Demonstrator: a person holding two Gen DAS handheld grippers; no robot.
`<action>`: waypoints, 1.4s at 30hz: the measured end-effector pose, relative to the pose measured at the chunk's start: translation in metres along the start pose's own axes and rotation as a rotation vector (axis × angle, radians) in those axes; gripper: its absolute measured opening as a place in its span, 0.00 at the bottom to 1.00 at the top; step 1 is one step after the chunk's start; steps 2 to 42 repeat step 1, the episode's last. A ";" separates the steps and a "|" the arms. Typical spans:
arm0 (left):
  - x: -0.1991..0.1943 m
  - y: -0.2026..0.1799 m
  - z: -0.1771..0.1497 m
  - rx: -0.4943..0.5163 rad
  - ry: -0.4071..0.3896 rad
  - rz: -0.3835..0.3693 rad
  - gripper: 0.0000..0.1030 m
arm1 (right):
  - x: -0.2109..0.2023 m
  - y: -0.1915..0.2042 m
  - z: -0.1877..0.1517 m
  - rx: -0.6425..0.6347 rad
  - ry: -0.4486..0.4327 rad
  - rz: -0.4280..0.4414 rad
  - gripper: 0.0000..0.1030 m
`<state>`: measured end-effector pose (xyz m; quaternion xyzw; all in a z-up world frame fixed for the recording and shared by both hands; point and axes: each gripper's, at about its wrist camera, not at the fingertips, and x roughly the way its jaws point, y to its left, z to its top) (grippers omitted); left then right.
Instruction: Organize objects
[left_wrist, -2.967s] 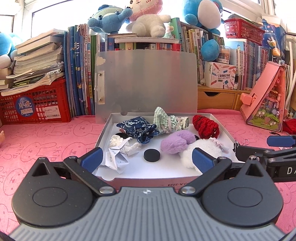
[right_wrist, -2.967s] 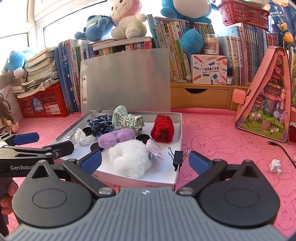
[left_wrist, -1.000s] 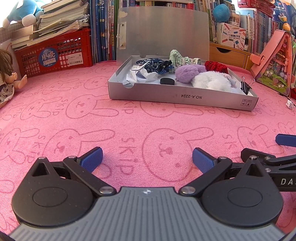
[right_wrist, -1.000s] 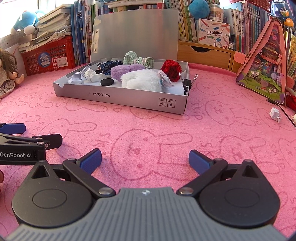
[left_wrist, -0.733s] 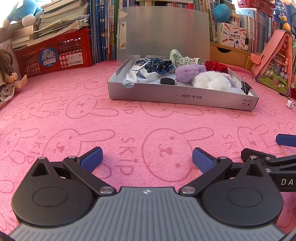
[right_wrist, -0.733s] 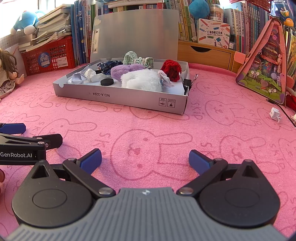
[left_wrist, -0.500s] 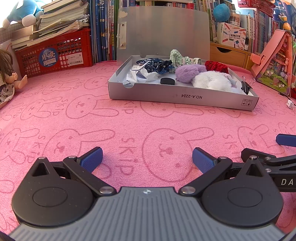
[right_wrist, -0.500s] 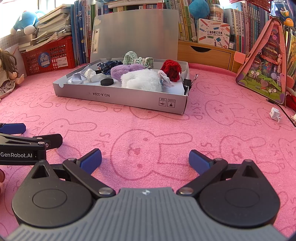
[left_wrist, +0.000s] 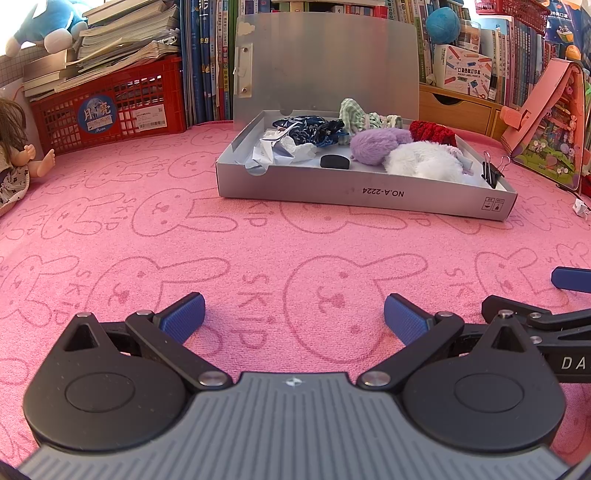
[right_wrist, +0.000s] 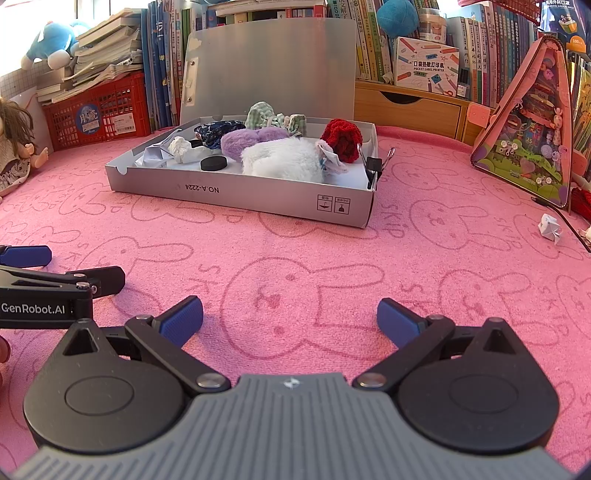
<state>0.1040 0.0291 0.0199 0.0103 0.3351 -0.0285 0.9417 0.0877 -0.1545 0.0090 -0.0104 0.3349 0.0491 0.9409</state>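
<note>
Two tools (left_wrist: 293, 317) (right_wrist: 290, 317) wide open, empty.

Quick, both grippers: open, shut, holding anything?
Left gripper: open, holding nothing, low over the pink mat.
Right gripper: open, holding nothing, low over the mat.

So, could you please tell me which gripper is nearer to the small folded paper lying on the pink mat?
Right. The right gripper sits left of the folded paper; the left gripper lies farther left, beyond the right one.
</note>
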 end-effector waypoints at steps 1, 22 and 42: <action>0.000 0.000 0.000 0.000 0.000 0.000 1.00 | 0.000 0.000 0.000 0.000 0.000 0.000 1.00; 0.000 0.000 0.000 0.000 0.000 0.000 1.00 | 0.000 0.000 0.000 0.000 0.000 0.000 1.00; 0.000 0.000 0.000 0.000 0.000 0.000 1.00 | 0.000 0.000 0.000 0.000 0.000 0.000 1.00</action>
